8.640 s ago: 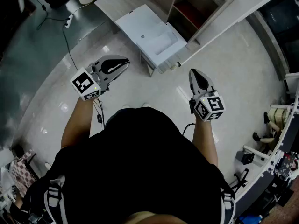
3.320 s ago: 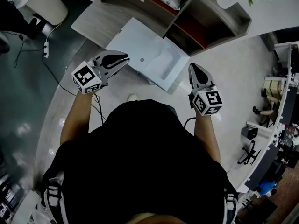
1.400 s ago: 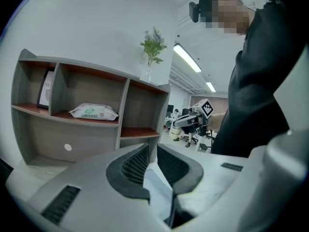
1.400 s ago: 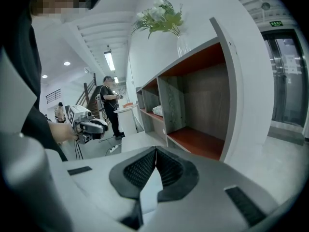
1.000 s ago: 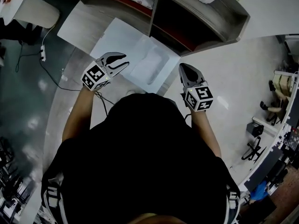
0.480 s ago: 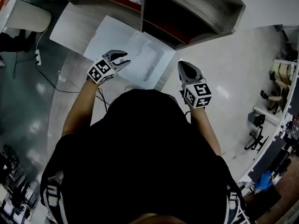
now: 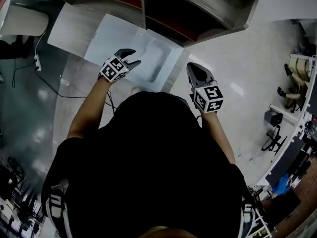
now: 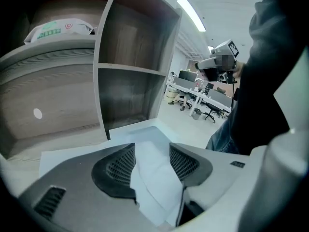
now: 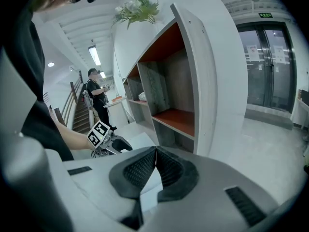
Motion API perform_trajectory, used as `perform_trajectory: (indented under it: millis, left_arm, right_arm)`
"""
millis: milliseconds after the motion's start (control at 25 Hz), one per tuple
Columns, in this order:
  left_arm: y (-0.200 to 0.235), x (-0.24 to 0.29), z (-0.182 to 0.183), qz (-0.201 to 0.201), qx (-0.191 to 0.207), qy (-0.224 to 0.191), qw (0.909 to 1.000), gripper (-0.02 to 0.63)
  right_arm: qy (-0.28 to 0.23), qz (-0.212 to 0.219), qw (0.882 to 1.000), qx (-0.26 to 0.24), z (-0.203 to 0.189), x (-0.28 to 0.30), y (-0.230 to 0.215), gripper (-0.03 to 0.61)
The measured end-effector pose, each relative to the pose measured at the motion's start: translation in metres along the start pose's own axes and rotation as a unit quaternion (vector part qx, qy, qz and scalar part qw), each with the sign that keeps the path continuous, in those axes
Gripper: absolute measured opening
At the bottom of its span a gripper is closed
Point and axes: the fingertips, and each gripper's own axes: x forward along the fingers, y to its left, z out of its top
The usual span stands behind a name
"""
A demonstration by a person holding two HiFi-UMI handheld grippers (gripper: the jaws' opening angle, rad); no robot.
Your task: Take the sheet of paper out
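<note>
Two grippers hover by the white machine (image 7: 111, 31) below the wooden shelf unit (image 7: 213, 9). The left gripper (image 7: 134, 57) has just been opening its jaws; they stand well apart, pads pressing nothing. The sheet of paper (image 8: 155, 180) lies in the machine's recessed tray and shows in the gap between them. The right gripper (image 7: 191, 66), near the machine's right edge, has its jaws closed together, empty.
</note>
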Motion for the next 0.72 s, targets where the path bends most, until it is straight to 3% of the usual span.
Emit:
perform_trajectory:
  millis: [120,240,720]
  left_arm:
    - [0.009,0.015,-0.01,0.014,-0.013,0.016,0.9997,0.207]
    - [0.006,0.034,-0.021,0.007,0.001,0.045,0.999,0.221]
    - [0.017,0.077,-0.05,0.01,-0.049,0.075,0.9959,0.244]
  right_arm:
    - [0.003,-0.002,1.0,0.003,-0.003,0.0,-0.001,0.012]
    - [0.007,-0.007,1.0,0.005,-0.005,-0.003,-0.007,0.012]
    - [0.021,-0.025,0.999,0.017,-0.015,-0.011,-0.022,0.012]
